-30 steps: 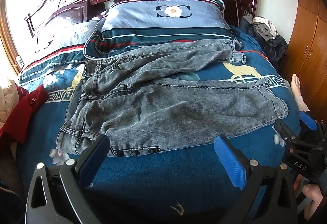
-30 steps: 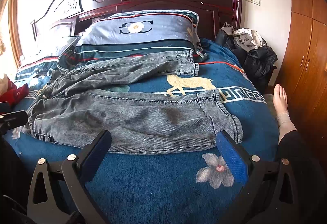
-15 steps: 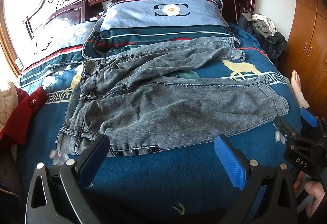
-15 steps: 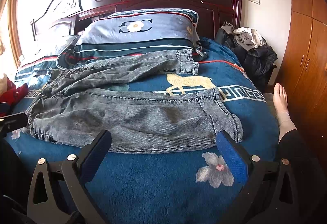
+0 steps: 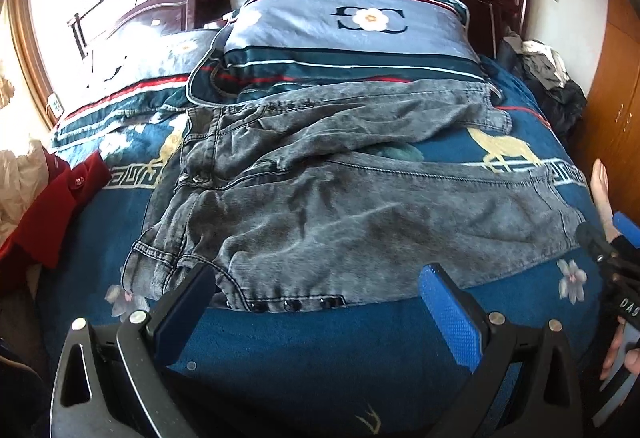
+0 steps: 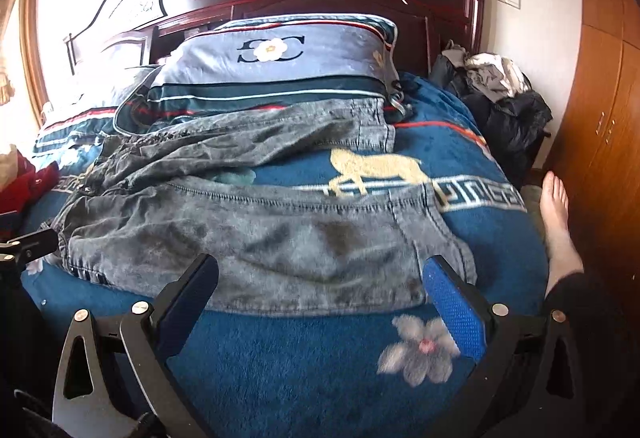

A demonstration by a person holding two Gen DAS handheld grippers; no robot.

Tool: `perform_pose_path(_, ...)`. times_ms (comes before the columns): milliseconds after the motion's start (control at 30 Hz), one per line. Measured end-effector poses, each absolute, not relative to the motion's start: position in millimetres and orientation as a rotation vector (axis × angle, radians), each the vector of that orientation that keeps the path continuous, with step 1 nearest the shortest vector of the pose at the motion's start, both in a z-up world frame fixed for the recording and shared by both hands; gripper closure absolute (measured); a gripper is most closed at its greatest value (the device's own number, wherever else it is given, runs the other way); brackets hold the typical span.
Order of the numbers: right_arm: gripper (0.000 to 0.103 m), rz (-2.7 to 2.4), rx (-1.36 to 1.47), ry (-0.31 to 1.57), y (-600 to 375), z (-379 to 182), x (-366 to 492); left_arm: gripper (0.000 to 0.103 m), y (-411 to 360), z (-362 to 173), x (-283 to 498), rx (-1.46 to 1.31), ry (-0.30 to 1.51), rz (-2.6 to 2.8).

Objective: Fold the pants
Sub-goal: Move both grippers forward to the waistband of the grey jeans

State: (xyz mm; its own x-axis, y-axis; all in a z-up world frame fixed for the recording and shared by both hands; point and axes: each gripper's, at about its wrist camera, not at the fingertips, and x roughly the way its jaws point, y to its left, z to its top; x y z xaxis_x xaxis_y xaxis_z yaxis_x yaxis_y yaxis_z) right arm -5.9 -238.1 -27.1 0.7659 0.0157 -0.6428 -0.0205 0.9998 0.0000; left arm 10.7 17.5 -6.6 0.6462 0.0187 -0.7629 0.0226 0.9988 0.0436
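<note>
Across the bed [image 5: 304,350], in the left wrist view, grey jeans [image 5: 360,222] lay spread sideways on the blue blanket, waistband toward the bed's left edge and both legs running toward the right edge. The far leg was crumpled against the foot of a striped pillow [image 5: 344,34]; the near leg lay flatter, close to the bed's near edge. The left hand-held gripper [image 5: 316,310] hung over that near edge with its jaws wide apart and nothing between them, its left finger just in front of the waistband corner. A red garment [image 5: 52,210] sat at the left edge, and the other tool poked in at the right.

From the right wrist view, the jeans [image 6: 280,238] showed from the cuff end, the near leg's cuff close to the bed's [image 6: 304,370] near right corner. The right hand-held gripper [image 6: 320,302] was also spread open and empty, its fingers framing the near leg's lower hem without touching it. A bare foot [image 6: 556,214] rested off the right edge, beside a heap of dark clothes [image 6: 504,106].
</note>
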Motion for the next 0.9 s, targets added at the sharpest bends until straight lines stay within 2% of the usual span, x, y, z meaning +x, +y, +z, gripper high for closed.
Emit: perform_pose_path(900, 0.0, 0.135, -0.091, 0.743, -243.9, -4.9, 121.8, 0.003, 83.0, -17.0, 84.4, -0.047, 0.891, 0.134)
